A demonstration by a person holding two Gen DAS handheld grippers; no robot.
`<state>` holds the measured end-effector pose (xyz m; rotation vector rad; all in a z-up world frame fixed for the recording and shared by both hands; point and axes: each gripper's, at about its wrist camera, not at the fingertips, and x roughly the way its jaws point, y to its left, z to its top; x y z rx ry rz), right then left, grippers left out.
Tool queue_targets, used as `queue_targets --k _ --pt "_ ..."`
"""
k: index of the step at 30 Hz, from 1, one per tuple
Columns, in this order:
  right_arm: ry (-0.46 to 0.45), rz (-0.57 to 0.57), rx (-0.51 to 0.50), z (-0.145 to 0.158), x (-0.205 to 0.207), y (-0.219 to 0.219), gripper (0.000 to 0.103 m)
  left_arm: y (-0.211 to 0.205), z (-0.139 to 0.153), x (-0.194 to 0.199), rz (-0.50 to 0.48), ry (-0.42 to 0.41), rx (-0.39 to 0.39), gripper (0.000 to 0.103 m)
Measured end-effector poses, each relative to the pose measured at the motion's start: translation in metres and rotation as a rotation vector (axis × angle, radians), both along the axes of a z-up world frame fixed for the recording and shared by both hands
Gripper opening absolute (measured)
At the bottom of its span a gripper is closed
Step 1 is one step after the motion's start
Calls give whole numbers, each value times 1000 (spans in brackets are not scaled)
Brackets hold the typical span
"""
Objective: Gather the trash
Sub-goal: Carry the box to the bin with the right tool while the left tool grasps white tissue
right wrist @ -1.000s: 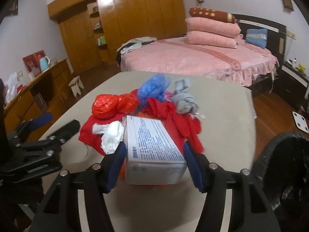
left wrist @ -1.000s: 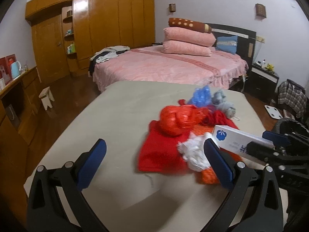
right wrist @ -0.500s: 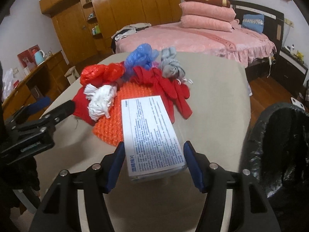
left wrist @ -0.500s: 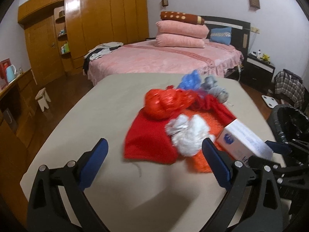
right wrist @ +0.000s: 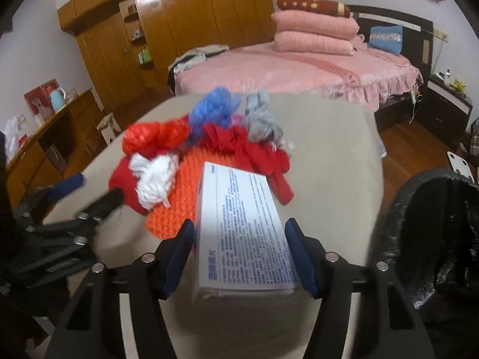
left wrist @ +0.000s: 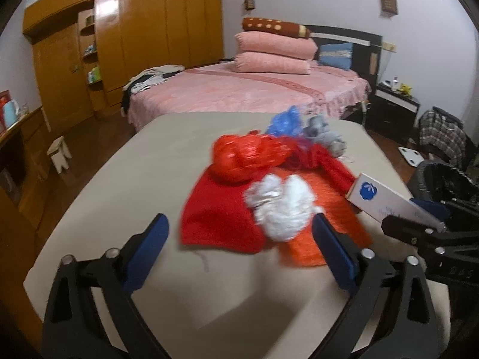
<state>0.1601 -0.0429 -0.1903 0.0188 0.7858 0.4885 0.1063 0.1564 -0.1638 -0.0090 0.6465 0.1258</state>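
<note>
The right tongs (right wrist: 239, 254) hold a white carton printed with blue text (right wrist: 242, 227) by its long sides, both blue pads pressed against it, the carton lifted clear of the beige bench (right wrist: 329, 155) and pointing away toward the far pile. Just right of it stands a bin lined with a black bag (right wrist: 434, 224), beside the bench's right edge.

The left tongs (left wrist: 239, 248) stand wide and are closing, with nothing pressed between the pads; a crumpled white plastic bag (left wrist: 281, 206) lies just beyond their right pad. That bag rests on a red cloth (left wrist: 218, 215) and an orange knobbly mat (left wrist: 329, 224). Farther off in the same heap are a crumpled red plastic bag (left wrist: 242, 155), a blue plastic bag (left wrist: 284, 122) and a grey rag (left wrist: 326, 134), all touching or overlapping near the middle of the bench.

Seen from the left wrist, the carton appears at the right, its end bearing a blue mark, over the near right part of the bench.

A pink bed (left wrist: 245, 92) with stacked pillows stands far behind.
</note>
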Motion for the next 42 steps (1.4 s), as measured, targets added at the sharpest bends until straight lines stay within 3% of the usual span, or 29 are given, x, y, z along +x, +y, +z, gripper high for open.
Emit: queue_targets --k 1,6,9,14,17,23,28,42 --pt "-6 -6 7 5 -1 -4 62 -4 0 1 -21 -1 -5 79" --pt "-34 -53 14 20 -4 -24 61 -25 -6 16 -92 4 -5 67" --pt "-37 -75 14 24 -3 -34 61 -33 -15 28 -120 33 -4 55" --pt "-42 -85 3 23 -4 -39 61 -42 -25 37 -112 68 54 25" --pt "-42 -86 12 24 -6 -40 61 -40 -20 33 -102 43 63 16" --pt "-83 -91 29 38 -13 -46 61 -40 7 16 -102 -14 38 15" --pt "-131 -126 31 52 -24 -64 61 -65 35 5 -171 -64 13 15" --pt "-170 -441 -54 70 -45 -200 62 -201 53 11 -498 -82 -107 16"
